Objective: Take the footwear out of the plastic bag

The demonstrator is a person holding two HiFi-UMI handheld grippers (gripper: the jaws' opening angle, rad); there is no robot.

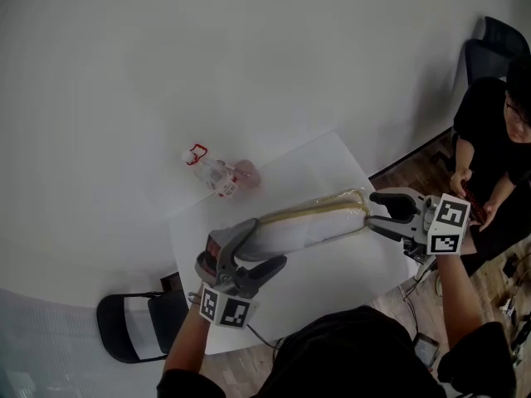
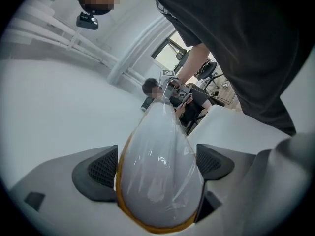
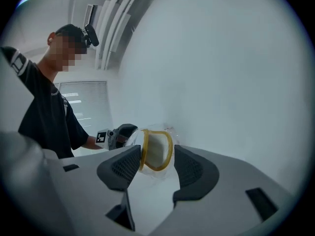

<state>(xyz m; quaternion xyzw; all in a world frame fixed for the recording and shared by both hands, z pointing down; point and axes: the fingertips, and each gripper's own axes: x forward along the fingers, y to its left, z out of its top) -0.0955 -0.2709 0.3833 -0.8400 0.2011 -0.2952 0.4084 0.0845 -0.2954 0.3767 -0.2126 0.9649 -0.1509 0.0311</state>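
Footwear (image 1: 303, 225): one piece seen, white with a tan-yellow edge, long and flat like a slipper. It lies about level across mid frame in the head view, running from lower left up to the right. It is inside the plastic bag (image 2: 158, 157), one clear film drawn close over it and showing glare. It appears to be lifted off the table (image 1: 332, 293) rather than resting on it.

Left gripper (image 1: 261, 245): clamped on the lower-left end, bag and footwear together, a pad pressing each side. Judged purpose: this end carries the weight and anchors the footwear, so the film can be drawn off the other end.

Right gripper (image 1: 377, 212): jaws stand apart and grip nothing. The right-hand end of the wrapped footwear sits at its jaw tips. Whether the film brushes a pad, I cannot tell. Judged purpose: it is lined up to take hold at that end. I cannot make out which end has the bag's mouth.

Further out:
- One small clear packet (image 1: 217, 172) with red and pink contents lies on the table's upper-left part, well apart from the work.
- There is one table.
- One dark chair (image 1: 133, 326) stands at lower left.
- One seated person (image 1: 489, 139) is at the right edge.
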